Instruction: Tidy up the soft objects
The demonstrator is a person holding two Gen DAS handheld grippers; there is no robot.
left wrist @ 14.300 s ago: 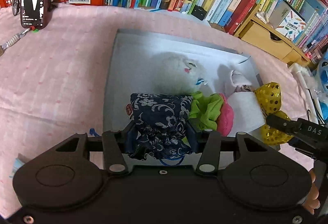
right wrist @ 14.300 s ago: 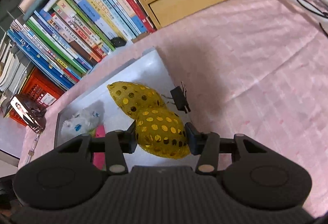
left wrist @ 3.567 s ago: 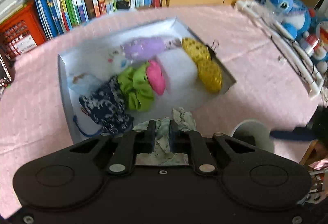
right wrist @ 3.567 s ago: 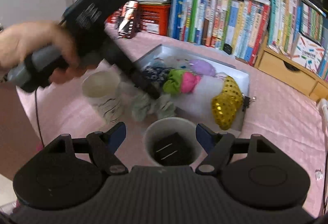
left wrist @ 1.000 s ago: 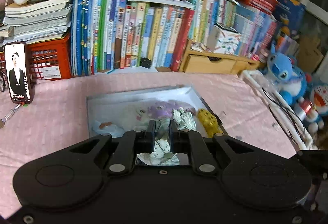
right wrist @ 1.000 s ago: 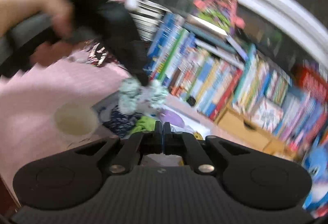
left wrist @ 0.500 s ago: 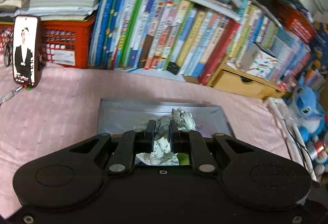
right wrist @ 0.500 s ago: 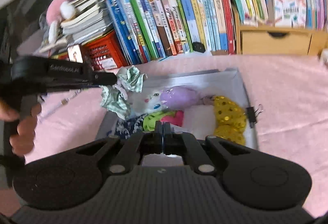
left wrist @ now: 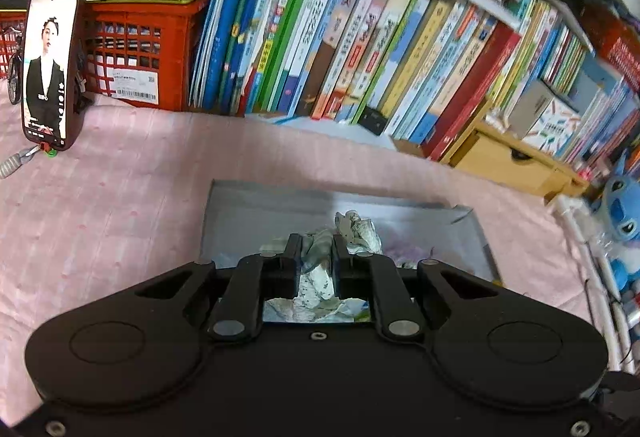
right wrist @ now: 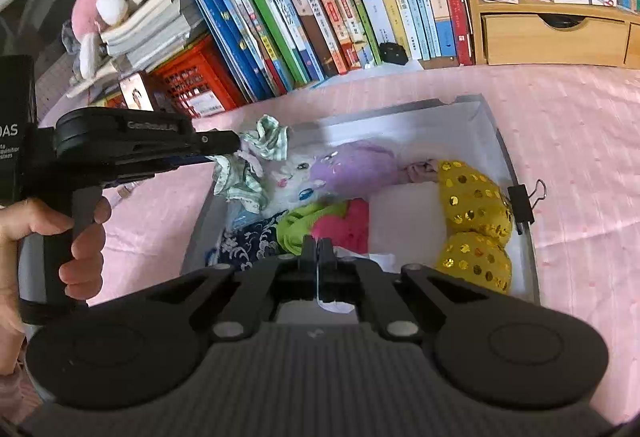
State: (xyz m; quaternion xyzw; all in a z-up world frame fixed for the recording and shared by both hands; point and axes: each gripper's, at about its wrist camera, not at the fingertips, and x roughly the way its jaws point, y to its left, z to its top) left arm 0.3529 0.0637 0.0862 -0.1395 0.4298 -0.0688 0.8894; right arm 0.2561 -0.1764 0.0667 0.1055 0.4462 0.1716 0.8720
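Your left gripper (left wrist: pixel 316 251) has its fingers clamped on a crumpled pale green patterned cloth (left wrist: pixel 320 269), held in the air over the left end of the grey tray (left wrist: pixel 248 205). From your left wrist camera little else of the tray's contents shows: the gripper body and the cloth hide nearly everything, with only a hint of purple beside the cloth.

Your right wrist camera gives you the full tray (right wrist: pixel 496 133) on the pink-covered bench (right wrist: pixel 580 141). In it you can count one white plush cat (right wrist: pixel 290 181), one purple plush (right wrist: pixel 356 167) touching it, one green scrunchie (right wrist: pixel 304 225) pressed against one pink scrunchie (right wrist: pixel 354 225), one dark blue floral pouch (right wrist: pixel 248 245), and two gold-sequinned pieces (right wrist: pixel 474 197) stacked along the right wall. One black binder clip (right wrist: pixel 522 203) grips that wall's rim. The same view shows your left gripper (right wrist: pixel 236 143) from the side, with the cloth (right wrist: pixel 248 165) hanging off its tips just above the tray's left edge, beside the cat.

Your right gripper (right wrist: pixel 318 249) has its fingers pressed together with nothing visibly between them, poised over the near side of the tray.

Only the left view shows you one phone (left wrist: pixel 50 67) standing against one red crate (left wrist: pixel 136 57).
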